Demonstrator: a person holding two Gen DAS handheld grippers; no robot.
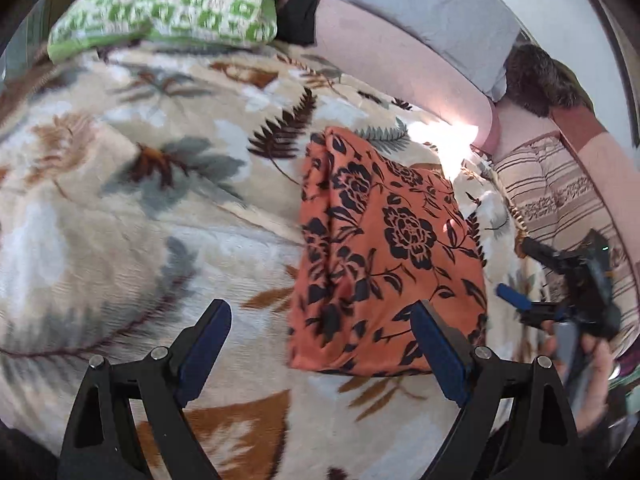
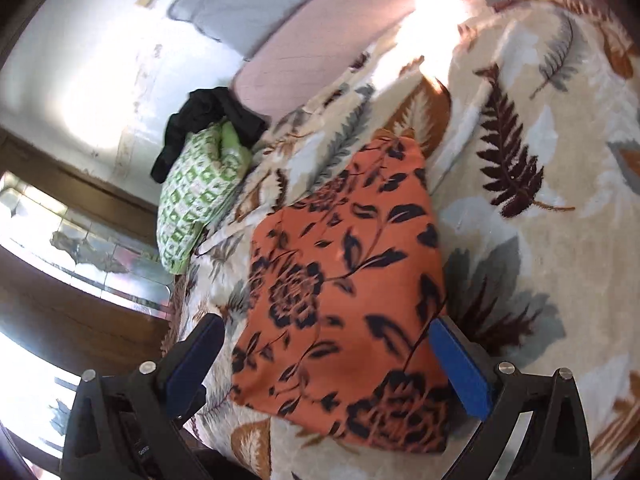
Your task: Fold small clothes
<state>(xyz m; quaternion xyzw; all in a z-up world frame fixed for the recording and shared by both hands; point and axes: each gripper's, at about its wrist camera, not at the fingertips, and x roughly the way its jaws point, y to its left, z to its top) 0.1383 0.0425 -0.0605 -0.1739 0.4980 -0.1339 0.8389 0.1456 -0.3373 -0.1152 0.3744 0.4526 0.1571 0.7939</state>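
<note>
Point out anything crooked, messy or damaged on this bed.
Nothing is damaged. The orange floral cloth lies folded, its far end bunched into a ridge. A black garment sits crumpled behind the green checked bundle on the leaf-print blanket.

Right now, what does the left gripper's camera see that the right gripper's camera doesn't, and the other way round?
Only the left camera shows the right gripper, open and empty, in a hand at the bed's edge, plus a striped cushion.

Only the right camera shows a window and the wall.

Both show the folded orange flowered cloth lying on the leaf-print blanket, a green checked pillow with a black garment beside it, and a pink bolster. The left gripper is open and holds nothing.
</note>
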